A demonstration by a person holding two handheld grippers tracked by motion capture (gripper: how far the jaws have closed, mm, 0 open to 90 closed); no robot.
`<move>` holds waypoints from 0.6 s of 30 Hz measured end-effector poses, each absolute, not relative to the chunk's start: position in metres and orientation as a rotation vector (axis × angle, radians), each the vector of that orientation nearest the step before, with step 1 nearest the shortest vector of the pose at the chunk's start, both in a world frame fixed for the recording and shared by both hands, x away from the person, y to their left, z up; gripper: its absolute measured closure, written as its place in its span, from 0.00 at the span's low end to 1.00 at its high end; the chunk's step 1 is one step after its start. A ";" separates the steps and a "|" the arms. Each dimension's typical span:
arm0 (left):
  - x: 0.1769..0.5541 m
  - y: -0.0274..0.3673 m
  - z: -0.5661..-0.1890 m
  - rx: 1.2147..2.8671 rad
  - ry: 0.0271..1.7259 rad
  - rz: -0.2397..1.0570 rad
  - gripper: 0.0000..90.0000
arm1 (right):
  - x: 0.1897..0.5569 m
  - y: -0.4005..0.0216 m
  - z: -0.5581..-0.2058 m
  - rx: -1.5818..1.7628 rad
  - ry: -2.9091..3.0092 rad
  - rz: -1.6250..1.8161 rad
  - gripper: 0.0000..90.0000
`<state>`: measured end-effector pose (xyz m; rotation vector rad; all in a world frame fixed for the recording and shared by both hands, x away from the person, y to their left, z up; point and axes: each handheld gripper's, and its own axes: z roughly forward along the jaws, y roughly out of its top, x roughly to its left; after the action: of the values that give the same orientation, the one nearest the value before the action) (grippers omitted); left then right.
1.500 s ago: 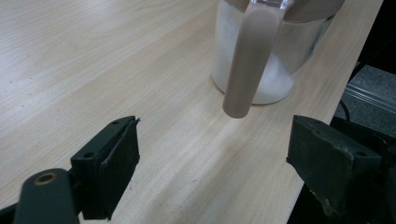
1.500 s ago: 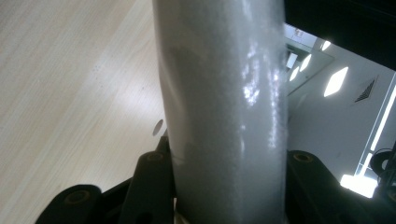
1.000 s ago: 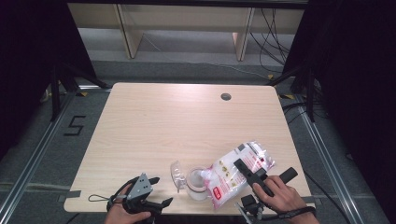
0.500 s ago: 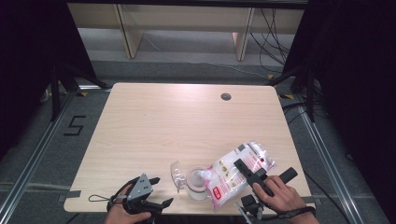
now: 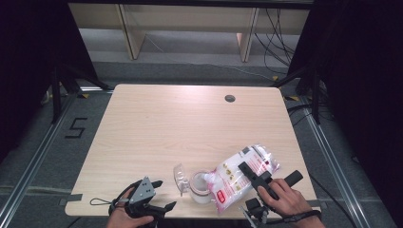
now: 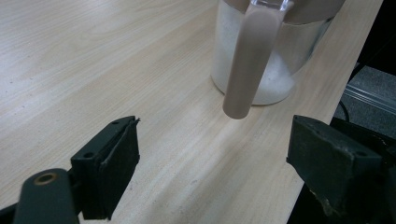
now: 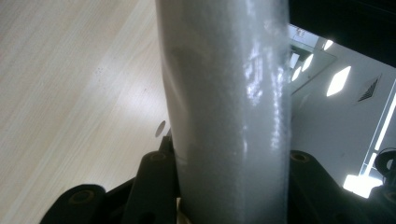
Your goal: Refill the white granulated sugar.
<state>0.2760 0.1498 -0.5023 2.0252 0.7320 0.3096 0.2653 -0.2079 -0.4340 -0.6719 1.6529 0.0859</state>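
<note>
The right gripper [image 5: 253, 175] clamps a clear, white-filled bag [image 5: 240, 178] with red print, tilted over the jar [image 5: 201, 188]; the left gripper [image 5: 160, 194] gapes empty beside the jar.

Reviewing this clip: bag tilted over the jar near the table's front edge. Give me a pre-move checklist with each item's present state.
1. Right gripper clamps the bag of white powder: ok; in the right gripper view the bag sits between its jaws.
2. Bag mouth over the glass jar: cannot tell; the bag hides the opening.
3. Jar upright on the table: ok, with white powder already inside.
4. Left gripper steadying the jar: not ok; its jaws stand open, short of the jar.
5. Jar lid out of the way: ok; it hangs off the jar's left side.
6. Jar's margin from the table's front edge: not ok, it stands close.
</note>
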 end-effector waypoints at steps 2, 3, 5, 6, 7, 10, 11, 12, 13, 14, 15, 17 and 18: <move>0.277 0.151 -0.502 2.036 0.723 0.316 0.18 | 0.265 -0.208 -0.434 -0.673 1.652 0.086 0.76; 0.277 0.150 -0.502 2.034 0.731 0.314 0.18 | 0.265 -0.208 -0.433 -0.679 1.649 0.080 0.76; 0.277 0.150 -0.502 2.035 0.729 0.315 0.18 | 0.265 -0.208 -0.433 -0.678 1.667 0.083 0.76; 0.277 0.150 -0.502 2.034 0.722 0.314 0.18 | 0.265 -0.208 -0.433 -0.677 1.668 0.082 0.76; 0.277 0.151 -0.502 2.040 0.712 0.319 0.18 | 0.265 -0.208 -0.433 -0.679 1.649 0.081 0.76; 0.277 0.151 -0.502 2.035 0.727 0.316 0.18 | 0.265 -0.208 -0.434 -0.675 1.668 0.085 0.76; 0.277 0.150 -0.502 2.032 0.722 0.315 0.18 | 0.265 -0.208 -0.433 -0.675 1.669 0.083 0.76; 0.277 0.151 -0.502 2.037 0.718 0.316 0.18 | 0.265 -0.208 -0.432 -0.680 1.678 0.073 0.76; 0.277 0.150 -0.502 2.031 0.724 0.314 0.18 | 0.265 -0.208 -0.434 -0.673 1.674 0.085 0.76; 0.277 0.150 -0.502 2.031 0.724 0.314 0.18 | 0.264 -0.208 -0.433 -0.672 1.689 0.075 0.76; 0.277 0.150 -0.502 2.027 0.726 0.313 0.18 | 0.264 -0.208 -0.433 -0.672 1.691 0.074 0.76; 0.277 0.151 -0.502 2.035 0.721 0.314 0.18 | 0.264 -0.208 -0.433 -0.672 1.691 0.075 0.76; 0.277 0.151 -0.502 2.036 0.720 0.314 0.18 | 0.265 -0.208 -0.433 -0.673 1.675 0.084 0.76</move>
<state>0.2767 0.1507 -0.5019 2.0361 0.7204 0.3145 0.2651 -0.2080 -0.4333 -0.6733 1.6745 0.0844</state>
